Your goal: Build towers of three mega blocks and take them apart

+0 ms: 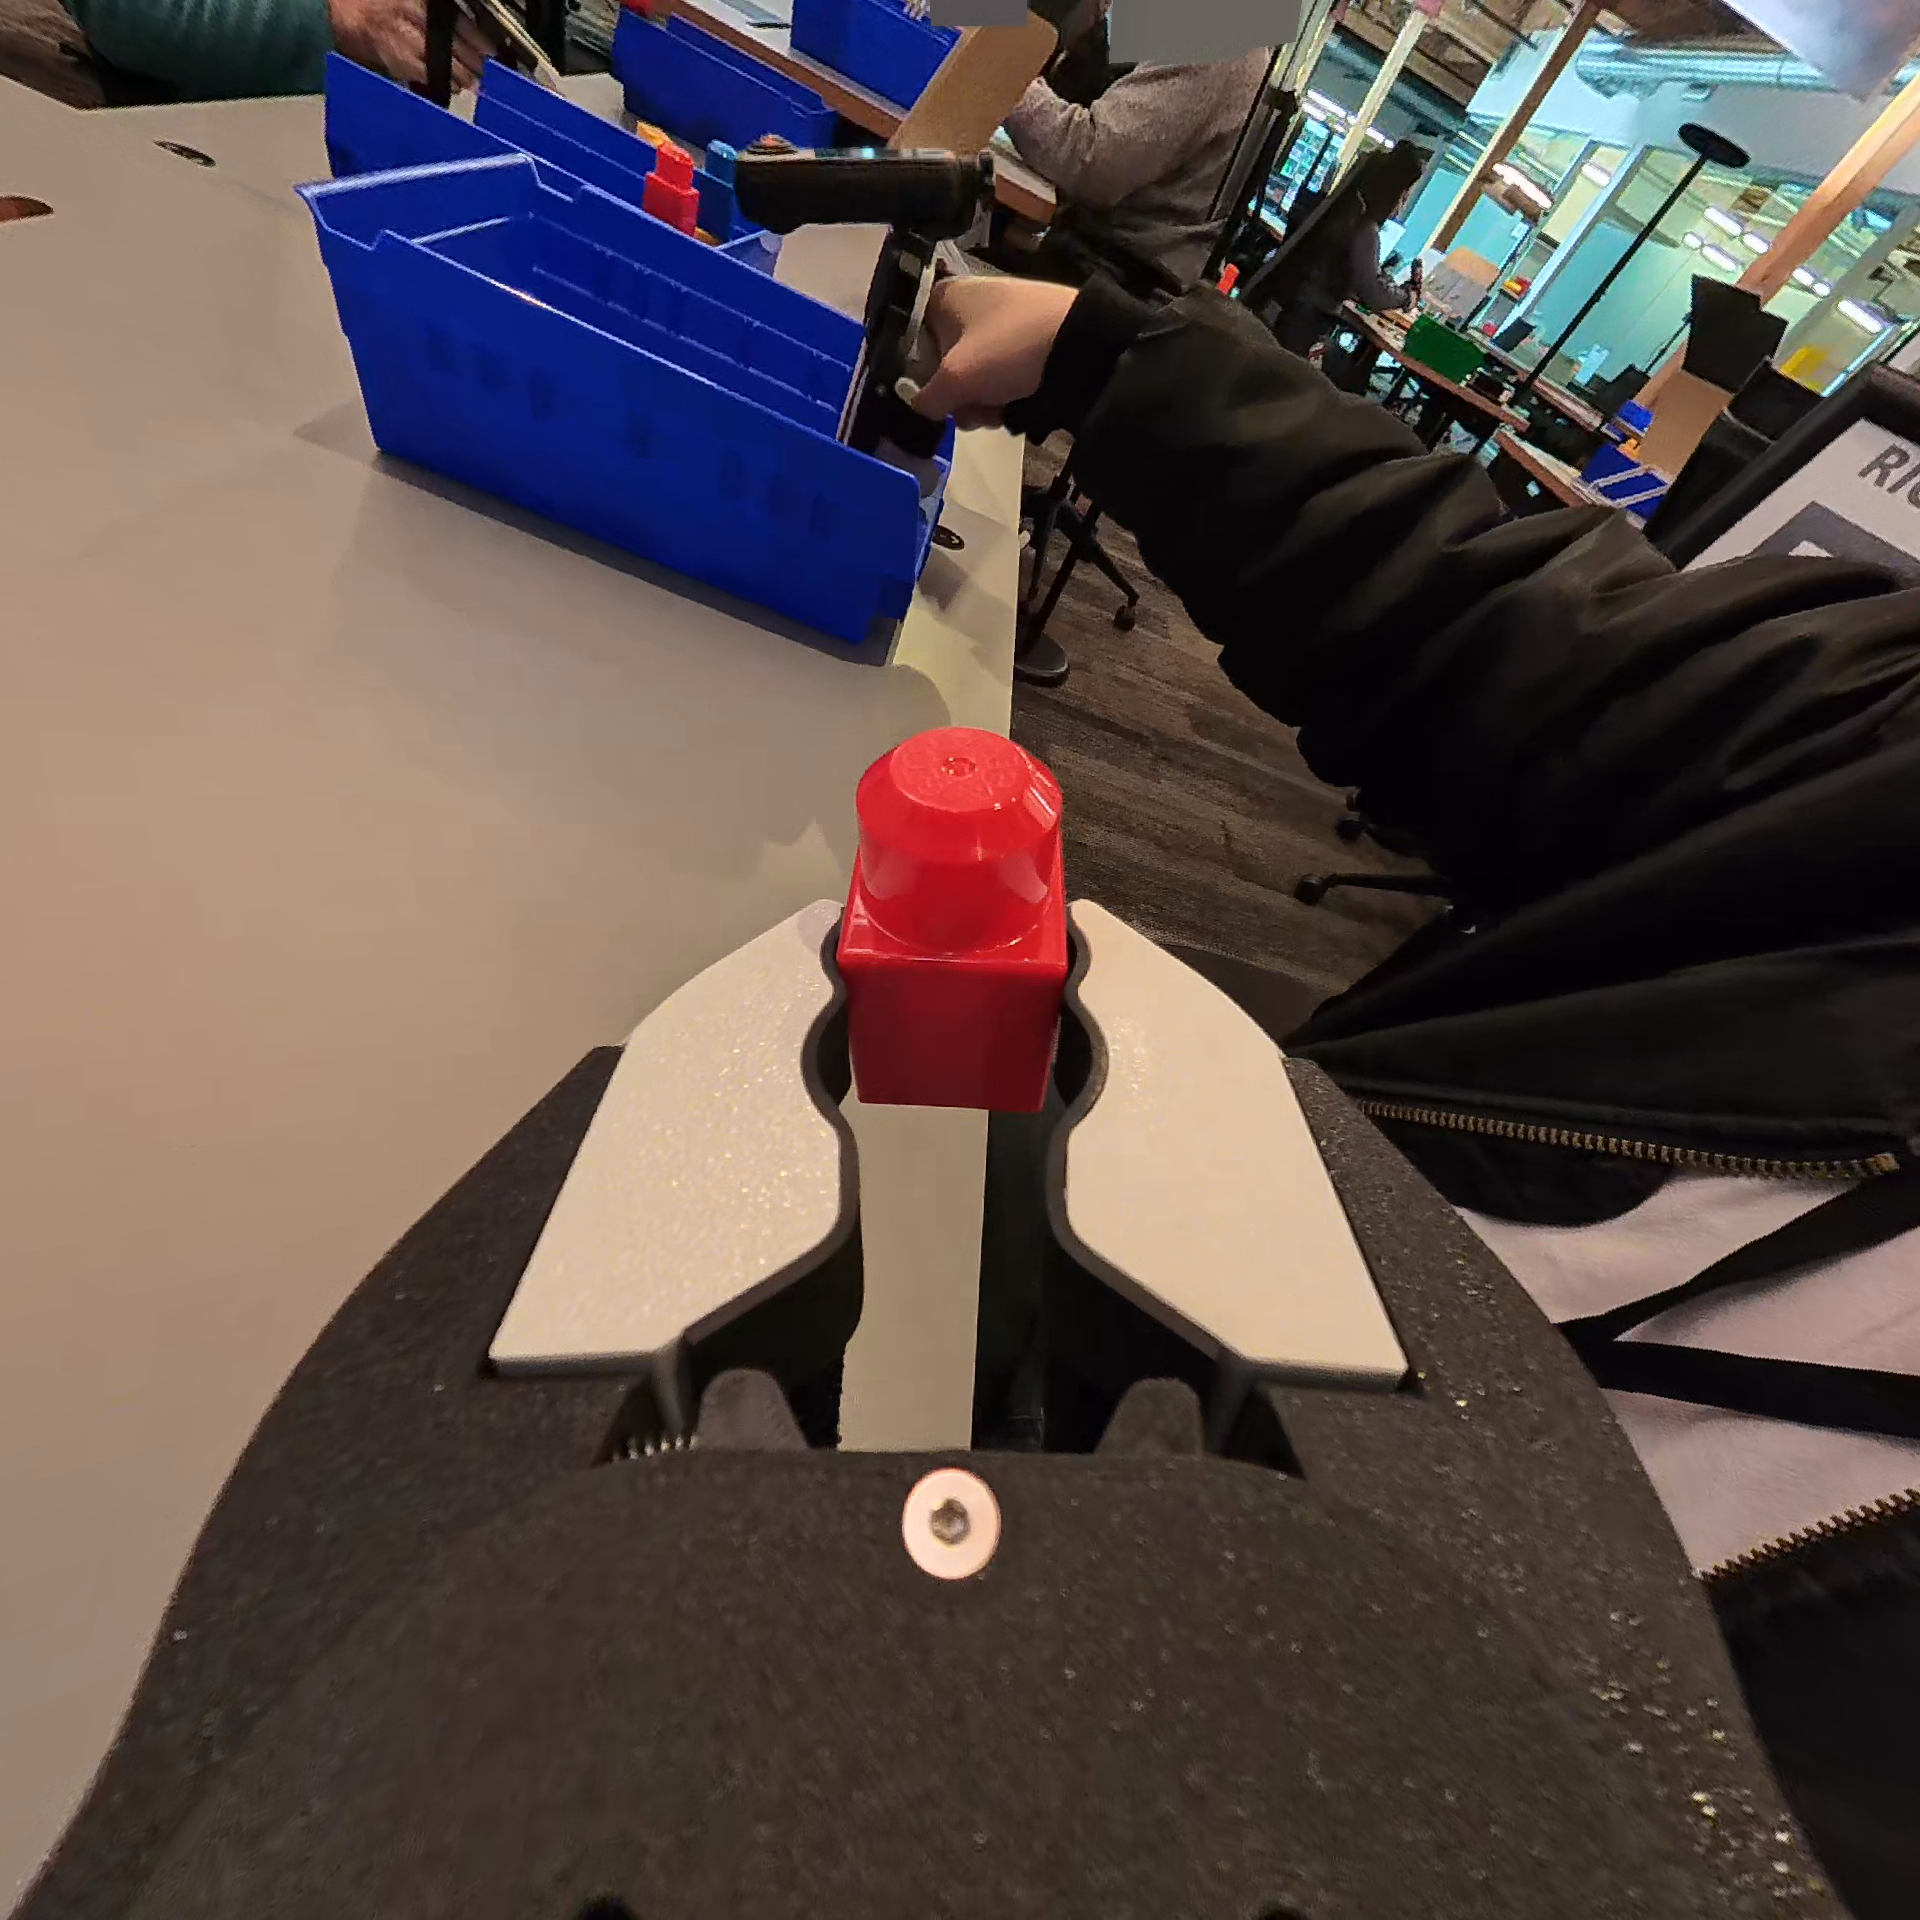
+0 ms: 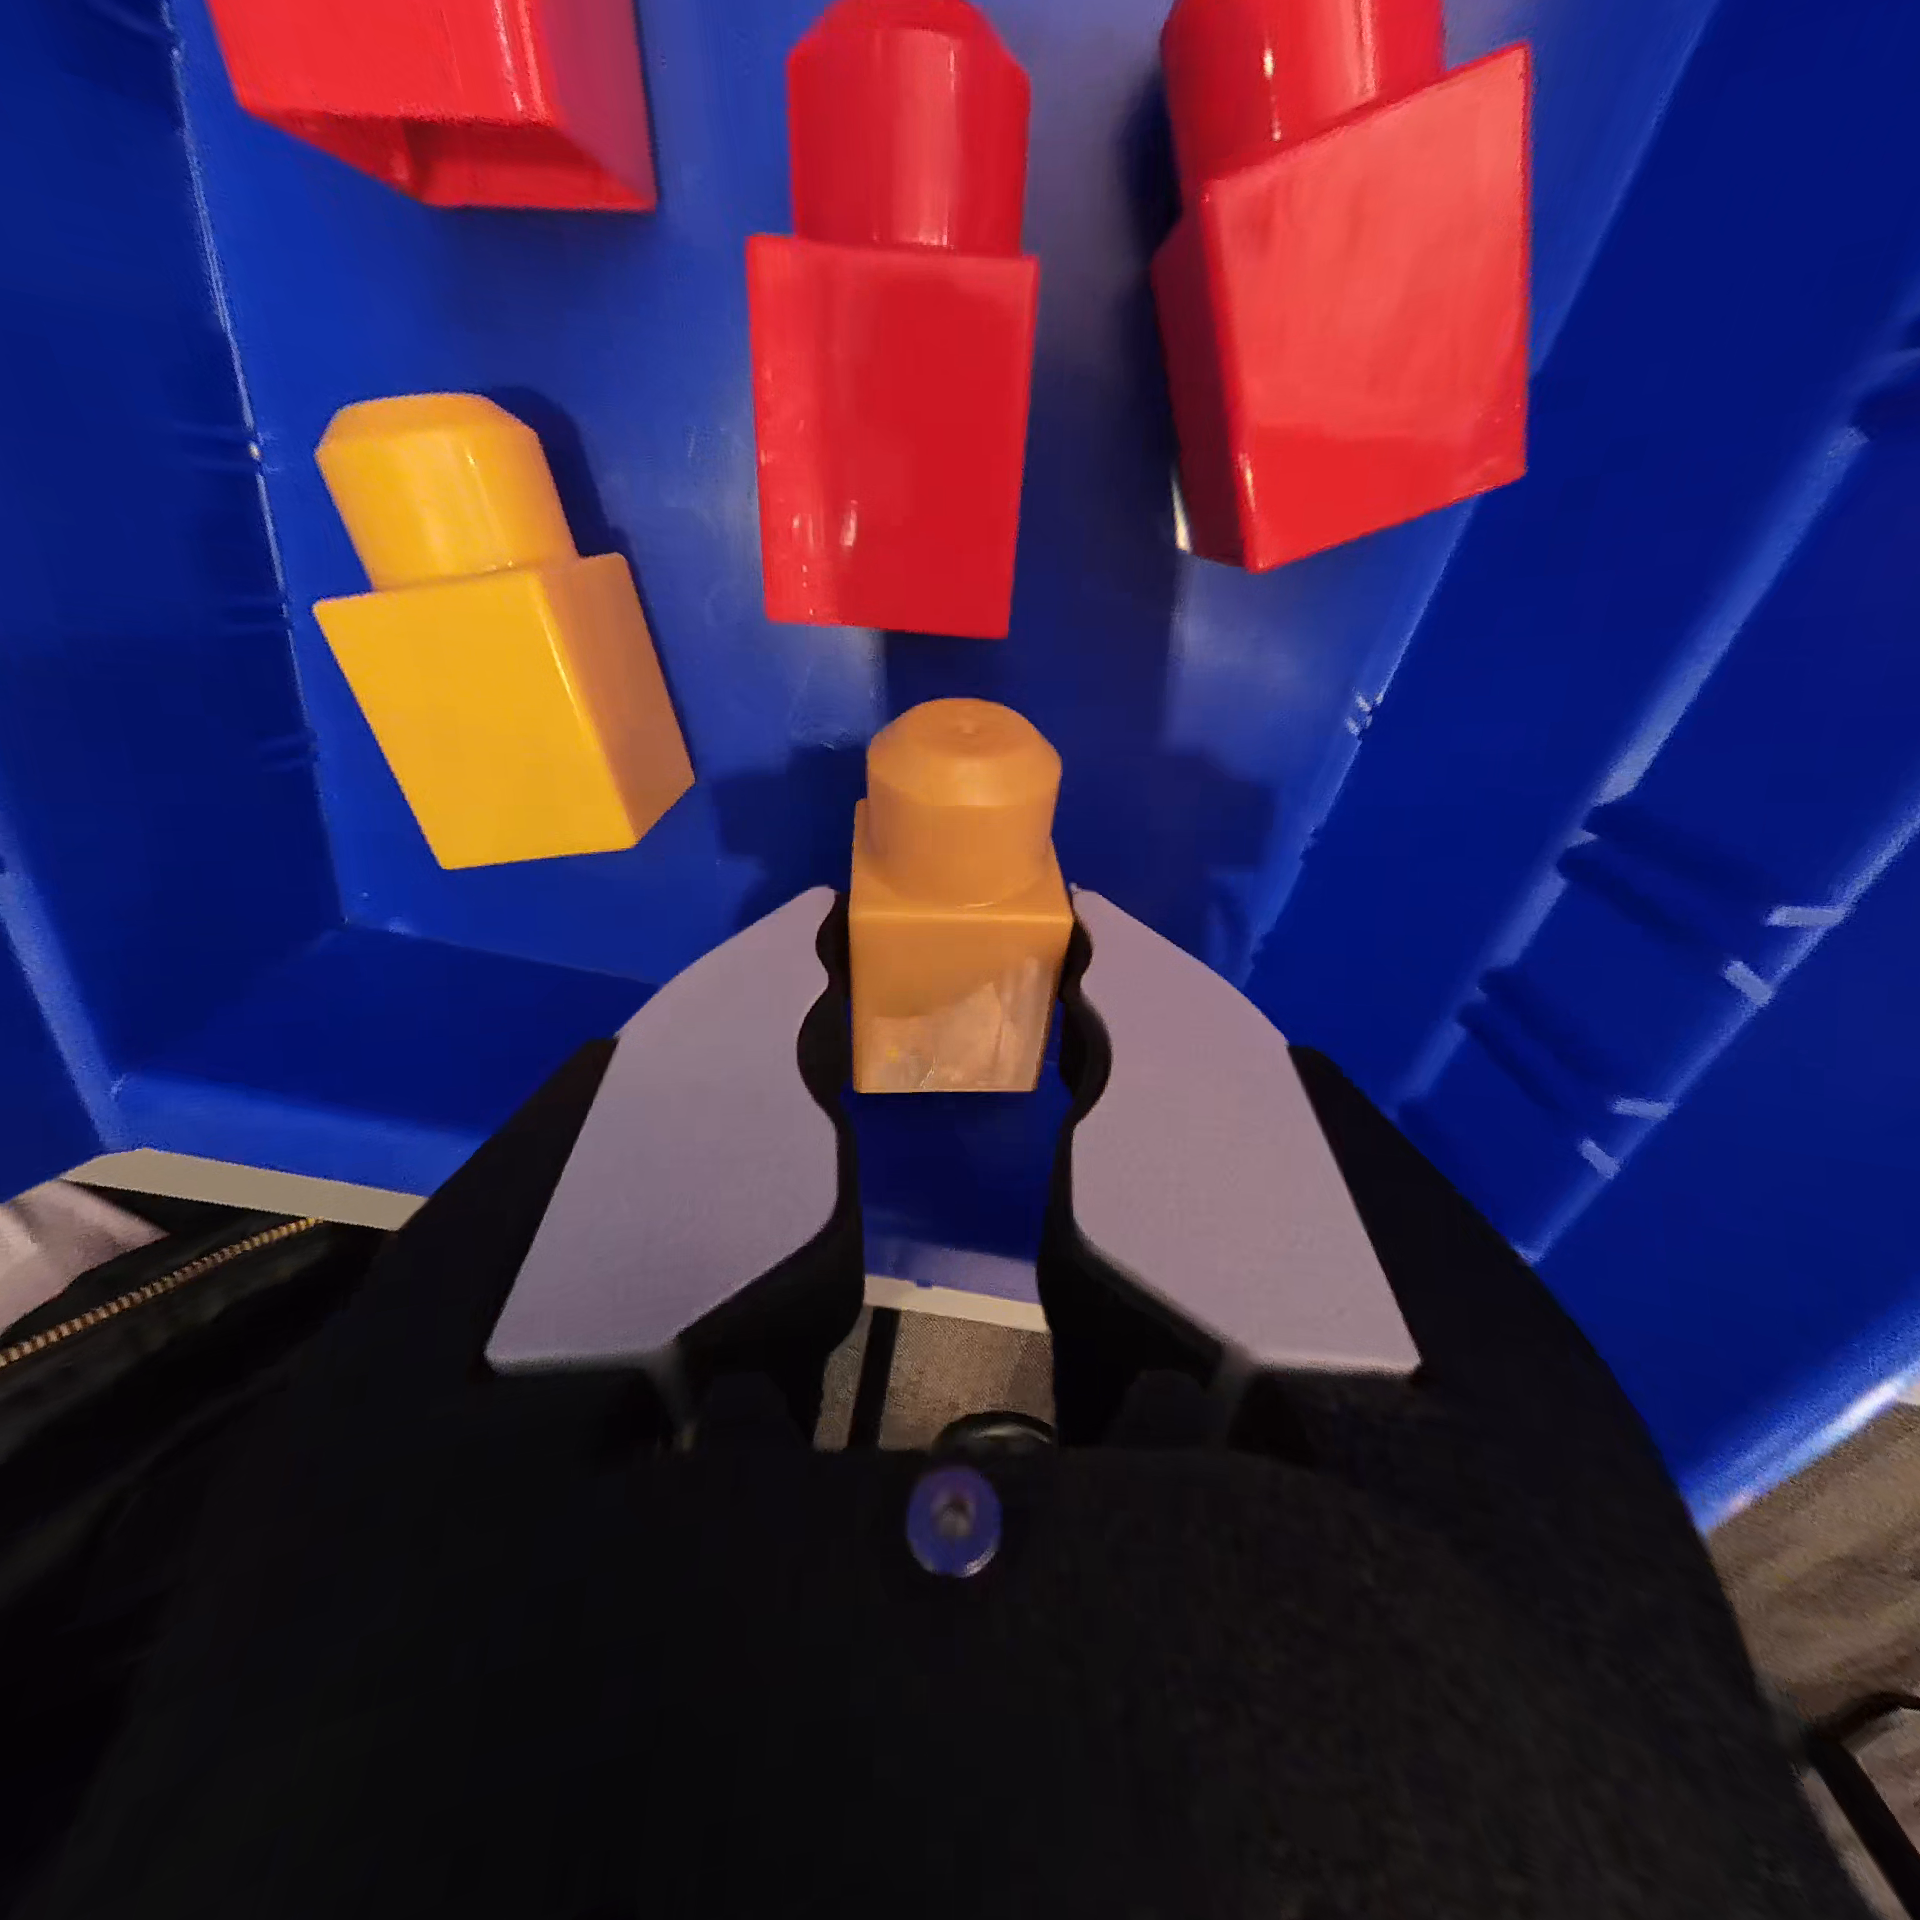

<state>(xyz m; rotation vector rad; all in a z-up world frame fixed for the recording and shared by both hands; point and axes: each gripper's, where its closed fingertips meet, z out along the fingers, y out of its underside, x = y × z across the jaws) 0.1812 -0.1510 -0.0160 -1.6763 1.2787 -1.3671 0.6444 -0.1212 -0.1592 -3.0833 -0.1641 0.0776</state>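
Left gripper [image 1: 954, 997] clamped a red block [image 1: 951, 956], stud forward; right gripper [image 2: 954, 987] clamped an orange block [image 2: 956, 935] inside the blue bin [image 2: 1558, 831].

Red single-stud block [image 1: 954, 966]: upright, stud up, clamped at base. Orange-brown single-stud block [image 2: 956, 935]: stud forward, likewise clamped. Loose on blue bin floor [image 2: 727, 727]: yellow block [image 2: 499, 686] on its side; three red blocks [image 2: 894, 416], separate, unstacked.
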